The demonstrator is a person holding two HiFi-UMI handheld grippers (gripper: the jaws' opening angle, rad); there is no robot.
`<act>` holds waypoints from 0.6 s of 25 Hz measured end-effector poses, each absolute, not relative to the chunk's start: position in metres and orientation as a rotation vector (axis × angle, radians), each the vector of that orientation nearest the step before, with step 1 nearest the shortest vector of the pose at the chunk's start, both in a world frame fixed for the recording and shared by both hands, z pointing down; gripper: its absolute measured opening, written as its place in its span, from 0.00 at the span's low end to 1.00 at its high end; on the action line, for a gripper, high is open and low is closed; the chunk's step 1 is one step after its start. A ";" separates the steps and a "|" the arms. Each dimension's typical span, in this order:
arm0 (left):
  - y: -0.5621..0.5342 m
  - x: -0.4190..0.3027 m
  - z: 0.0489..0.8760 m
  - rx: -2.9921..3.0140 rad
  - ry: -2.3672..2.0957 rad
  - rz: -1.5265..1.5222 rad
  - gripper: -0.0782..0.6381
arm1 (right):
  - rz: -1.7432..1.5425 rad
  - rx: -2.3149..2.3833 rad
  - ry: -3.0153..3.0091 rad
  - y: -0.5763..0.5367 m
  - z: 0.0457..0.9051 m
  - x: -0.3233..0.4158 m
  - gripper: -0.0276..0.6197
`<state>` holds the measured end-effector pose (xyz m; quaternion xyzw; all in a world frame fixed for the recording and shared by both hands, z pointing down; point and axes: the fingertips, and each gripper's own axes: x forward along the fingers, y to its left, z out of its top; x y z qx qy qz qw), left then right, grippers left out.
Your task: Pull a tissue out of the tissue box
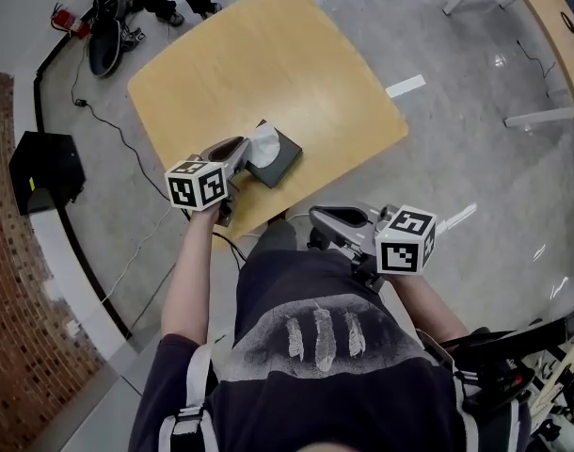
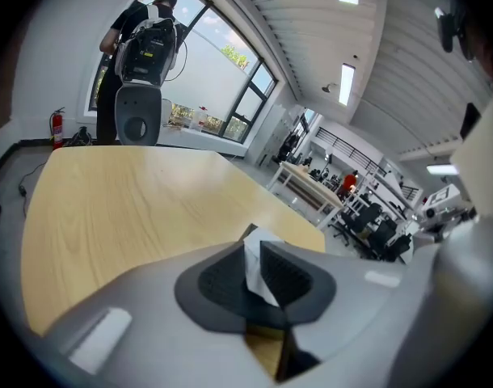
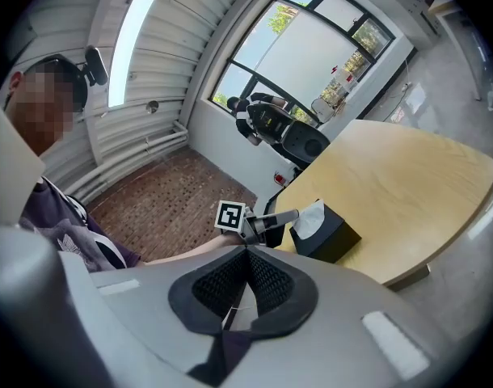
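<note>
Fingers of left gripper point(image 2: 253, 253) tight on tissue point(image 1: 263, 140) at black tissue box point(image 1: 283, 164); right gripper point(image 3: 248, 251) fingers together, seemingly empty.

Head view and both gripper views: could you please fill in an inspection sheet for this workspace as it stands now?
Surface: wooden table, bare apart from the box.
Job's things: black tissue box near the table's near edge; white tissue sticking up from it.
Clutter: nothing seen on the table.
Grippers: left gripper pinches the tissue; right gripper shut, empty, held short of the table.
Cables: black cable on the floor left of the table.
Surroundings: black case, brick paving, a person standing beyond the table.
</note>
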<state>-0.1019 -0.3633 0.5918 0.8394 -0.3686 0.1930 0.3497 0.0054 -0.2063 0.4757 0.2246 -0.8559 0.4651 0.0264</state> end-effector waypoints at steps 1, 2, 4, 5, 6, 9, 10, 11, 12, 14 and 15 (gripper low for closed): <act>-0.362 -0.102 0.591 2.177 -0.956 0.495 0.18 | 1.434 0.693 -2.646 -0.205 0.476 0.006 0.04; -0.362 -0.103 0.591 2.177 -0.958 0.493 0.16 | 1.431 0.694 -2.647 -0.205 0.477 0.007 0.04; -0.361 -0.105 0.590 2.175 -0.969 0.490 0.12 | 1.428 0.696 -2.647 -0.204 0.477 0.009 0.04; -0.362 -0.106 0.589 2.175 -0.977 0.485 0.12 | 1.427 0.696 -2.648 -0.204 0.477 0.009 0.04; -0.363 -0.107 0.587 2.176 -0.983 0.476 0.12 | 1.425 0.694 -2.650 -0.204 0.476 0.009 0.04; -0.365 -0.108 0.573 2.192 -0.987 0.416 0.11 | 1.418 0.690 -2.649 -0.203 0.476 0.008 0.04; -0.365 -0.108 0.565 2.204 -0.987 0.391 0.12 | 1.415 0.688 -2.646 -0.202 0.477 0.008 0.04; -0.366 -0.108 0.556 2.221 -0.987 0.371 0.11 | 1.413 0.685 -2.644 -0.201 0.477 0.008 0.04; -0.366 -0.107 0.548 2.240 -0.986 0.357 0.11 | 1.411 0.681 -2.645 -0.201 0.477 0.008 0.04; -0.366 -0.100 0.536 2.273 -0.972 0.347 0.11 | 1.410 0.671 -2.648 -0.199 0.477 0.010 0.04; -0.365 -0.097 0.531 2.283 -0.963 0.339 0.11 | 1.407 0.667 -2.651 -0.198 0.476 0.011 0.04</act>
